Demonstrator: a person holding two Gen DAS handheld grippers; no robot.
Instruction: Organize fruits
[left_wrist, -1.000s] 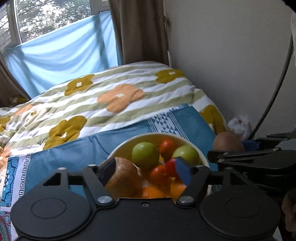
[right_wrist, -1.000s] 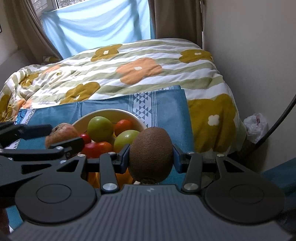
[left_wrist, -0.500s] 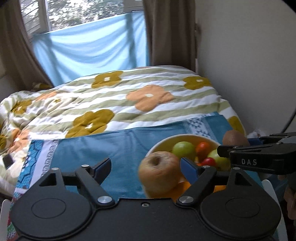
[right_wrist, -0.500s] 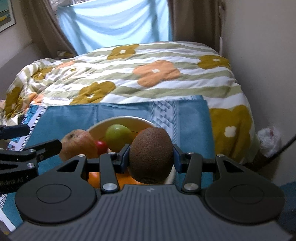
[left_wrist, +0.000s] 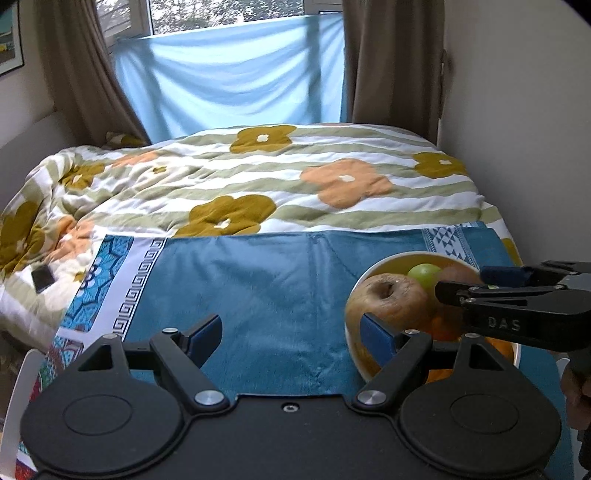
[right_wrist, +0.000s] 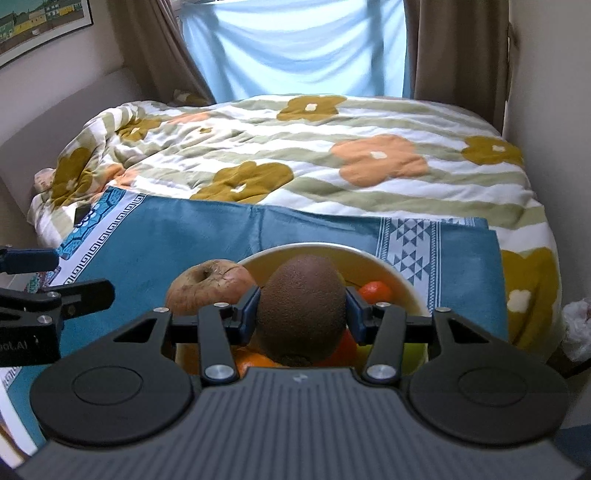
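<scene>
Your right gripper (right_wrist: 302, 314) has its jaws closed firmly on the brown kiwi (right_wrist: 301, 308), held above the bowl (right_wrist: 402, 284). Your left gripper (left_wrist: 291, 332) has its jaws spread wide with nothing between them, over the blue cloth (left_wrist: 258, 288) on the bed (left_wrist: 258, 177). The bowl sits at 3 o'clock from the left jaws, with a wrinkled apple (left_wrist: 388, 299) at its near-left rim, a green fruit (left_wrist: 424, 273) behind it and oranges (right_wrist: 375, 290) inside.
</scene>
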